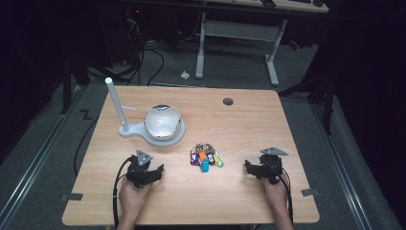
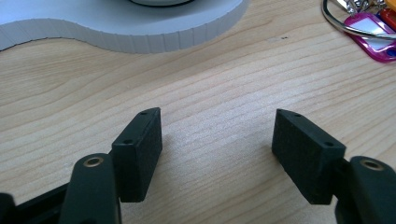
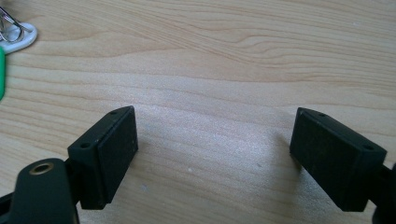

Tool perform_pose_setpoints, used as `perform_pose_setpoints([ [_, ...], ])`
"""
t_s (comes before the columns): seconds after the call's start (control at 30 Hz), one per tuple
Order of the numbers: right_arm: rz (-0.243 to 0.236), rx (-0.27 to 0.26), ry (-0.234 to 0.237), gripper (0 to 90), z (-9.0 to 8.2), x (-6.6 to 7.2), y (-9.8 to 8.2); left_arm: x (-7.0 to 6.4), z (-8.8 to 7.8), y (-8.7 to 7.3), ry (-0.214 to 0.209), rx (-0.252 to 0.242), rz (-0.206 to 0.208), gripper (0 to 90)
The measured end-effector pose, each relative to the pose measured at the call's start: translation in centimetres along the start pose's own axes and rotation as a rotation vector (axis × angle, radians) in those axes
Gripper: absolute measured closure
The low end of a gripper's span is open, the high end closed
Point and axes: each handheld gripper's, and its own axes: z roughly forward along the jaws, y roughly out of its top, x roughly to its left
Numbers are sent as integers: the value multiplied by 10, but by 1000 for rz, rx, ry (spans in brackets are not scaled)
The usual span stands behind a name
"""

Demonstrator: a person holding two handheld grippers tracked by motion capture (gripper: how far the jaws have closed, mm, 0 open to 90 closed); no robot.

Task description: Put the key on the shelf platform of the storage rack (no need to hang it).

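Observation:
A bunch of coloured key tags (image 1: pixel 206 156) on metal rings lies at the middle of the wooden table (image 1: pixel 239 124). My left gripper (image 1: pixel 157 169) rests on the table to the bunch's left, open, with bare wood between its pads. In the left gripper view (image 2: pixel 217 126) a magenta tag (image 2: pixel 373 44) and a key ring sit at the top right. My right gripper (image 1: pixel 248 166) rests to the right of the bunch, open and holding nothing. The right gripper view (image 3: pixel 215 126) has a white tag (image 3: pixel 18 39) and a green tag's edge (image 3: pixel 1 70) at the far left.
A white stand (image 1: pixel 143 134) with an upright post (image 1: pixel 116 103) carries a shiny round bowl (image 1: pixel 163 122) at the back left; its base (image 2: pixel 140 28) lies just ahead of the left gripper. A cable hole (image 1: pixel 228 101) is near the far edge. Another desk's frame (image 1: pixel 239 31) stands behind.

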Motion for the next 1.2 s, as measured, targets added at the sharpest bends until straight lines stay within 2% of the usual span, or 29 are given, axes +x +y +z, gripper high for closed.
perform_pose_setpoints([
  [0.77, 0, 0, 0, 153, 0, 0, 0, -1, 0, 0, -1, 4, -1, 314],
  [0.83, 0, 0, 0, 153, 0, 0, 0, -1, 0, 0, -2, 7, -1, 278],
  [0.97, 0, 0, -1, 152, 0, 0, 0, -1, 1, 1, 0, 10, -4, 266],
  [1.2, 0, 0, 0, 153, 0, 0, 0, -3, -1, 0, 16, 6, -19, 296],
])
